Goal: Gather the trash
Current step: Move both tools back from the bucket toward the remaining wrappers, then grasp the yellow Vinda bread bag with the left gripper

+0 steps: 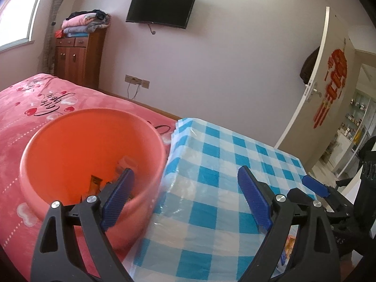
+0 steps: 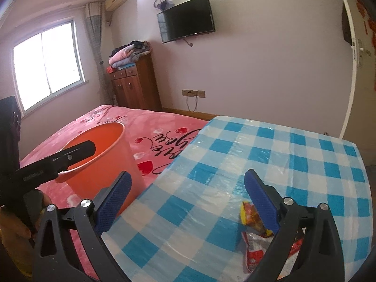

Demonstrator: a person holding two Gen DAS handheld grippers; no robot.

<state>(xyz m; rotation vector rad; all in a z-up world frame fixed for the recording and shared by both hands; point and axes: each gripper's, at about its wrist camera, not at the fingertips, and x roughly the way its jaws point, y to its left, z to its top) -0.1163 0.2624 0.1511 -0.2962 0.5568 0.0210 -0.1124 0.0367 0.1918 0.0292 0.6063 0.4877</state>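
Orange bin (image 1: 91, 155), left centre of left wrist view, beside checkered tabletop (image 1: 223, 164): holds wrappers (image 1: 96, 183) at bottom. Snack wrappers (image 2: 252, 218), lower right of right wrist view, on tabletop. Left tool (image 1: 185, 202): spread, empty. Right tool (image 2: 188, 202): spread, empty.

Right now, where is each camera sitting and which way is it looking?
Left wrist: sits on the left gripper, looking forward over the orange bucket and checked table; its open jaws and the right gripper show.
Right wrist: sits on the right gripper, above the table and snack wrappers; open jaws, left gripper show.
Both share bucket, table, bed, TV.
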